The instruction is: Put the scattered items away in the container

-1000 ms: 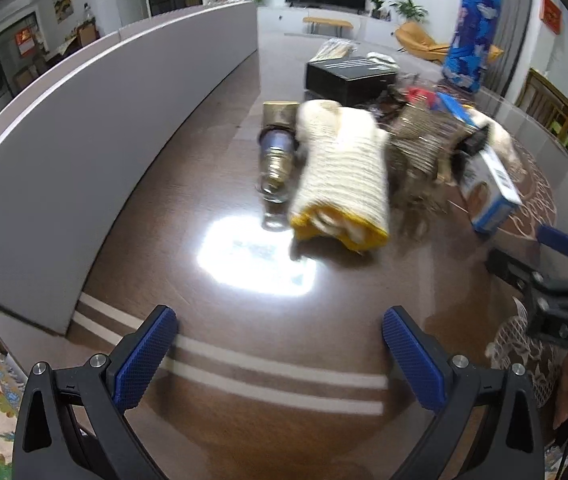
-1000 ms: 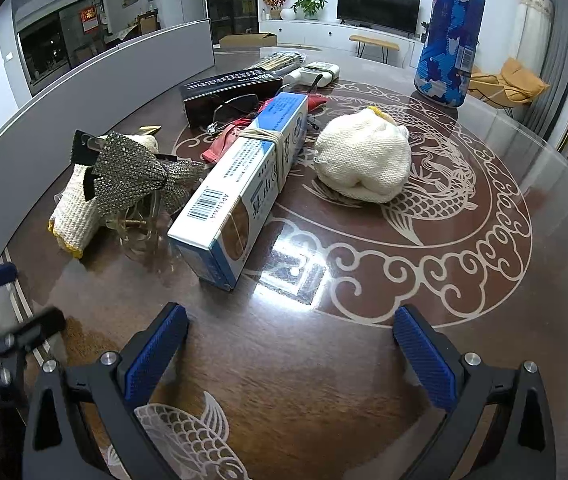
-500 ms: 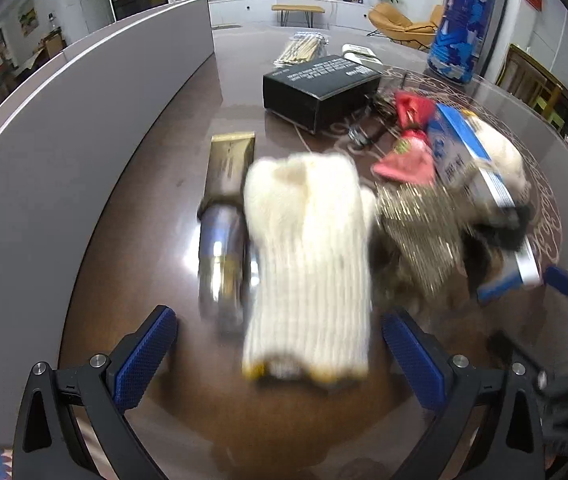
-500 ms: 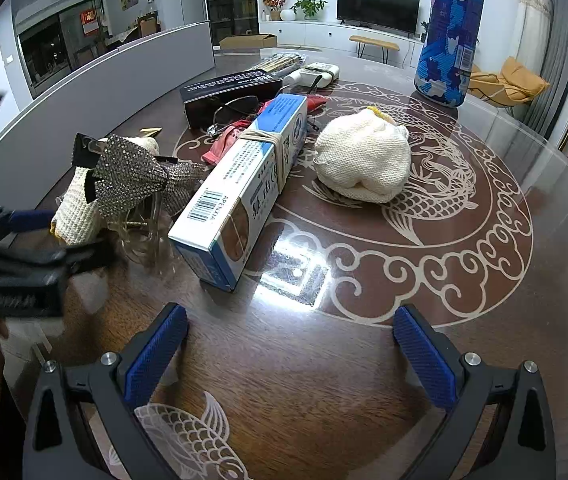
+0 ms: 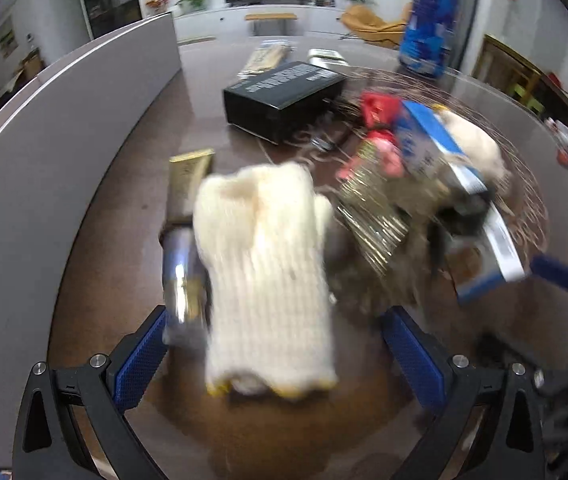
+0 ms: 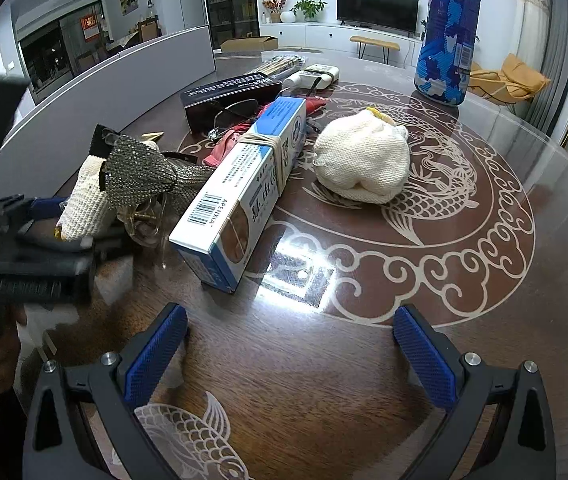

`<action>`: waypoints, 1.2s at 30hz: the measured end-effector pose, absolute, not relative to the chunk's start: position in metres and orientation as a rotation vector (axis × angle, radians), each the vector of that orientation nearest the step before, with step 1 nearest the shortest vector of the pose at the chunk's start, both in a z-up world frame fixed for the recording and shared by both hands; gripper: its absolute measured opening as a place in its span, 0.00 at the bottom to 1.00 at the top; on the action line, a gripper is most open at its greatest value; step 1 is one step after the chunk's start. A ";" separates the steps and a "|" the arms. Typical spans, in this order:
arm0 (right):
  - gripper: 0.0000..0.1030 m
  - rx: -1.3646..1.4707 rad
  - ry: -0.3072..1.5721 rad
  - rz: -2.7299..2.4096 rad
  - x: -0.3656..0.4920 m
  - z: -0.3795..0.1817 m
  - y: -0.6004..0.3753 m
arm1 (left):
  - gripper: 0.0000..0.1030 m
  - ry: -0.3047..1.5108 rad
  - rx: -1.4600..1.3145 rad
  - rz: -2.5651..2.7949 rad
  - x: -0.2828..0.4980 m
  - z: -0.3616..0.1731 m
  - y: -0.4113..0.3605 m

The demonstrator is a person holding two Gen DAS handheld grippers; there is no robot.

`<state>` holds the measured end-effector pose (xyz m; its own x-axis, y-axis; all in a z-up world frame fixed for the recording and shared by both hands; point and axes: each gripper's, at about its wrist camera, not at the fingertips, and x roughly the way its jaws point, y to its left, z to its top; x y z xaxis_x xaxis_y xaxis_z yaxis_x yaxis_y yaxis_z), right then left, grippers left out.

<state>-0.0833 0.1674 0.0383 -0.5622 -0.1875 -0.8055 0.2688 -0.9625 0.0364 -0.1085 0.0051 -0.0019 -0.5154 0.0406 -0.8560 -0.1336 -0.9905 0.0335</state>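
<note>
A white knitted glove with a yellow cuff (image 5: 268, 272) lies on the dark table, its cuff end between the fingers of my left gripper (image 5: 280, 356), which is open and not clamped on it. Beside the glove on its left lies a gold tube (image 5: 184, 216). To its right are a sparkly bow clip (image 5: 372, 216) and a blue-and-white box (image 6: 244, 192). A rolled white knitted bundle (image 6: 364, 164) sits further right. My right gripper (image 6: 288, 352) hangs open over bare table, holding nothing. The left view is motion-blurred.
A black box (image 6: 228, 92), glasses (image 6: 236, 112) and a red item (image 5: 376, 108) lie behind the pile. A tall blue patterned cylinder (image 6: 448, 32) stands at the far side. A grey curved partition (image 5: 44, 152) borders the table on the left.
My left gripper has moved forward to the glove, so the cuff now sits between its open fingers. The right gripper has stayed in place.
</note>
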 end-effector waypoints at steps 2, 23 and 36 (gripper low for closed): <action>1.00 1.306 0.126 -2.565 -0.084 0.038 0.168 | 1.00 0.163 -1.460 2.636 -0.094 -0.002 0.004; 1.00 1.302 0.118 -2.562 -0.083 0.038 0.168 | 0.40 0.094 -1.435 2.658 -0.087 0.008 -0.008; 1.00 1.299 0.113 -2.560 -0.083 0.038 0.169 | 0.63 -0.082 -1.541 2.503 -0.016 0.017 -0.032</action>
